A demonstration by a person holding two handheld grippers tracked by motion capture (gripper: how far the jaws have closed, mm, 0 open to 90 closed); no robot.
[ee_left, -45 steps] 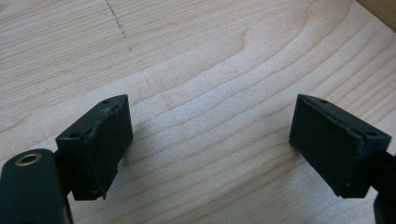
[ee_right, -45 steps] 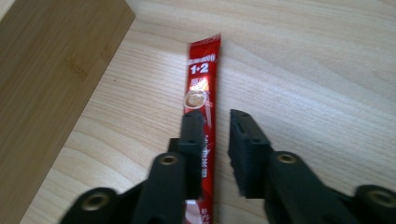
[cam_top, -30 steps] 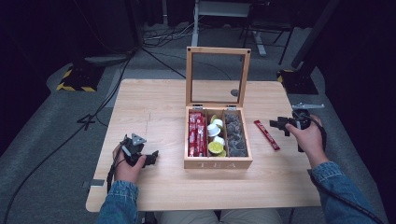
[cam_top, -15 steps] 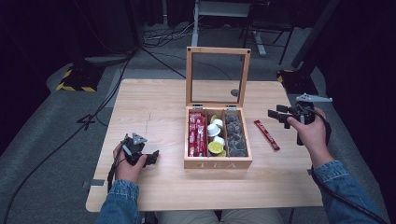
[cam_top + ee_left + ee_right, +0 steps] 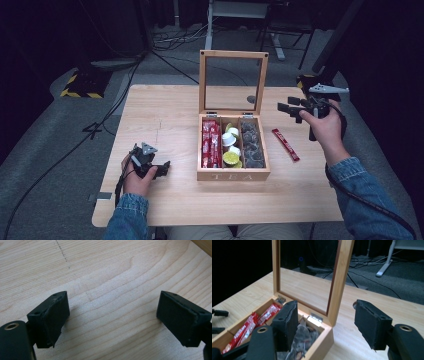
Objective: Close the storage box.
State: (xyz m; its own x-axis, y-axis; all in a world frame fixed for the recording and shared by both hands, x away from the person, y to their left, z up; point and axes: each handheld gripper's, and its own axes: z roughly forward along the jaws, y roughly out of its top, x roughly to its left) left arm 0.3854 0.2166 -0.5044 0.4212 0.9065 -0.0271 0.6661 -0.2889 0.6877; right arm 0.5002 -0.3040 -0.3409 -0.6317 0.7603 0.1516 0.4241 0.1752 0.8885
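Since the red sachet (image 5: 286,144) lies on the worktop (image 5: 165,107) by the tea box's (image 5: 233,174) right side, the right gripper (image 5: 284,110) floats empty, fingers just widened, while the left gripper (image 5: 163,168) idles wide open near the front-left corner.

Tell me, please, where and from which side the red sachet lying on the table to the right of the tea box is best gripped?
Grip the red sachet across its narrow width near the middle, coming straight down from above. It lies flat on the table, long and thin, slanting, so the fingers should straddle its long edges. The right gripper, its jaws open and empty, is nearest. Being so flat, it may need pinching against the wood.
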